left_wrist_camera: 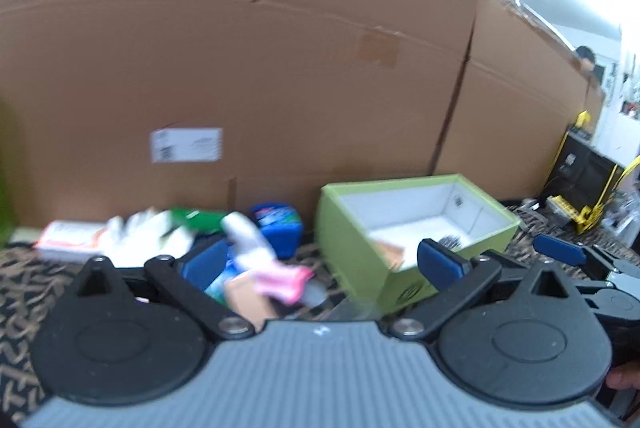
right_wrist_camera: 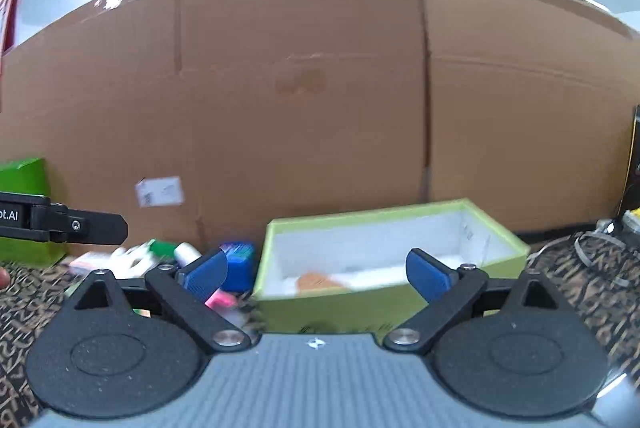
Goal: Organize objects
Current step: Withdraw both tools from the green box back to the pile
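Cardboard walls are backing your patterned cloth [right_wrist_camera: 568, 276]. Your lime-green box [right_wrist_camera: 360, 302], white inside, is sitting open right of the blurred clutter [left_wrist_camera: 248, 244]. Your left gripper [left_wrist_camera: 324, 262] and right gripper [right_wrist_camera: 318, 274] are gaping wide, gripping nothing.

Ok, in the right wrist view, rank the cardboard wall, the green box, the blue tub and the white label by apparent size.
1. cardboard wall
2. green box
3. and 4. blue tub and white label: they look alike; blur and differing distance leave this unranked.
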